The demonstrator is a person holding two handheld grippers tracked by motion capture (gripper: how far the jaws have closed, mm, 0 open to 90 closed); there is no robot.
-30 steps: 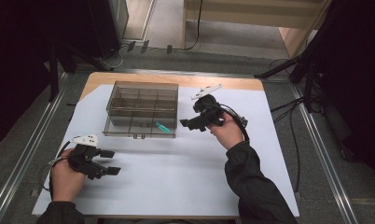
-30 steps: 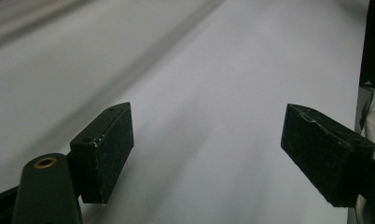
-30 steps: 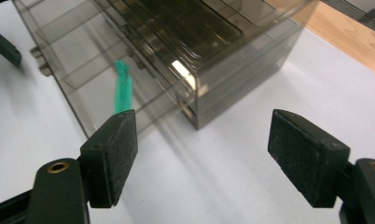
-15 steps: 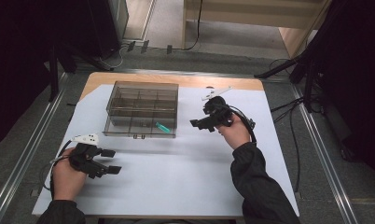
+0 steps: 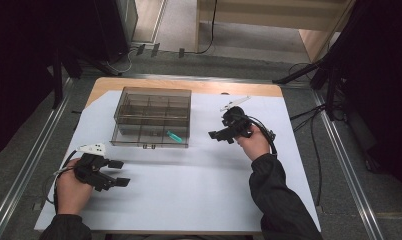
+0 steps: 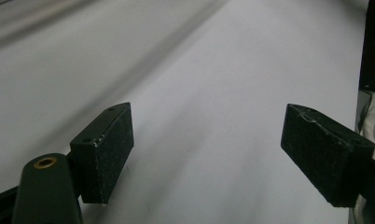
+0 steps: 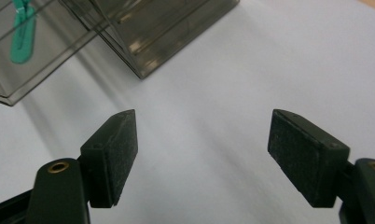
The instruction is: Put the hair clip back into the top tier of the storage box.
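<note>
Clear compartment box [image 5: 151, 117] at frame centre-left on desk [image 5: 199, 190]; green clip [image 5: 174, 135] in its lower-right cell, prob. already placed; left hand-held gripper [image 5: 120, 173] & right hand-held gripper [image 5: 215, 135] both w/ jaws apart, empty; nothing visibly left.

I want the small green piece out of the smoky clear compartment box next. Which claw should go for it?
Probably the right claw. It is open and beside the smoky clear plastic compartment box, facing the small green piece in its near right compartment. The left claw, also open, sits at the table's near left.
</note>
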